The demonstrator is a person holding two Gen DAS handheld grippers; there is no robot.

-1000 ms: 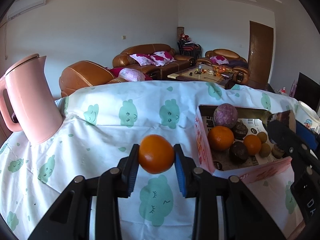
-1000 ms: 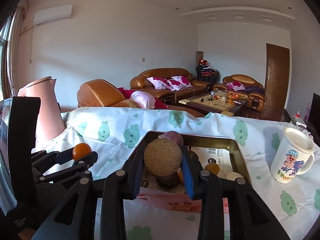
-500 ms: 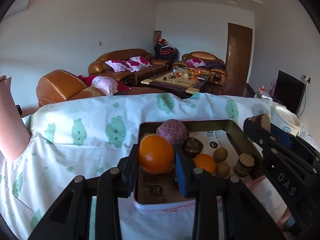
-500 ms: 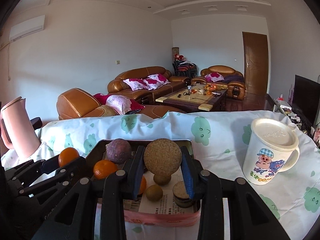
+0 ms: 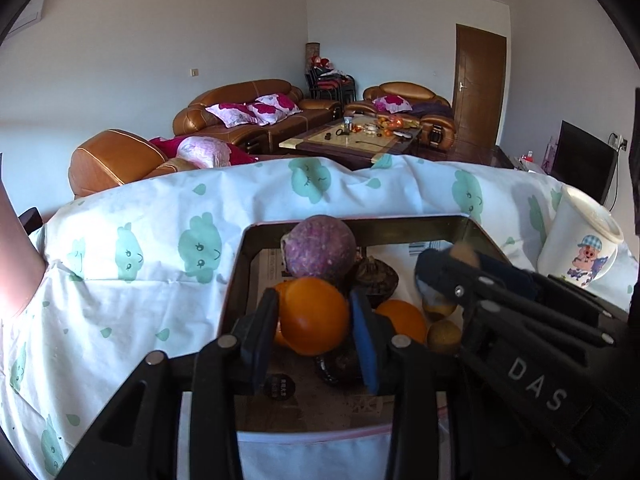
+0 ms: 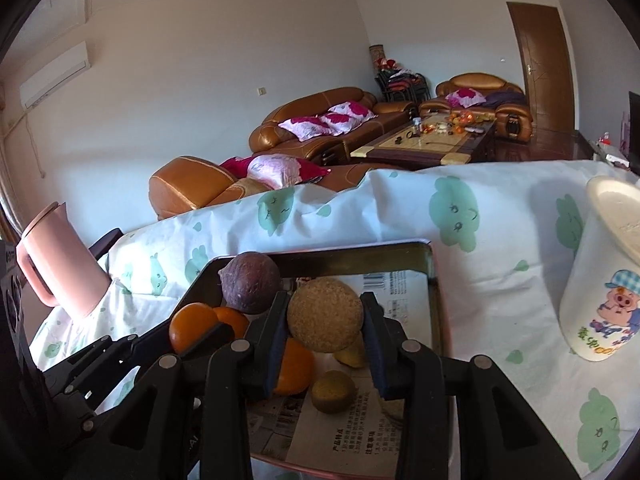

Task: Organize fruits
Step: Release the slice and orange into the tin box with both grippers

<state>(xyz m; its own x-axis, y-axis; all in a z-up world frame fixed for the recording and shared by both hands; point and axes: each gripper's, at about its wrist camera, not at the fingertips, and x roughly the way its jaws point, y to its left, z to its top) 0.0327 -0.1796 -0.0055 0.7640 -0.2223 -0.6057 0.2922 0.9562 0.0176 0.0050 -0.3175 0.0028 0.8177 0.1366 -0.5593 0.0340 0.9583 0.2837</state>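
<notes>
Living room spreading out behind a covered table

A white tablecloth with green cloud faces is draping over the table, a pink kettle is standing at its left end and a white lidded mug with a cartoon pig is standing at its right. Beyond the cloth, a brown leather armchair is carrying pink cushions, and a leather sofa with magenta-patterned pillows is sitting against the white wall. A coffee table cluttered with small items is sitting between the sofa and a second armchair. A brown door is standing closed, a dark television is sitting at the right, and an air conditioner is hanging high on the wall.
</notes>
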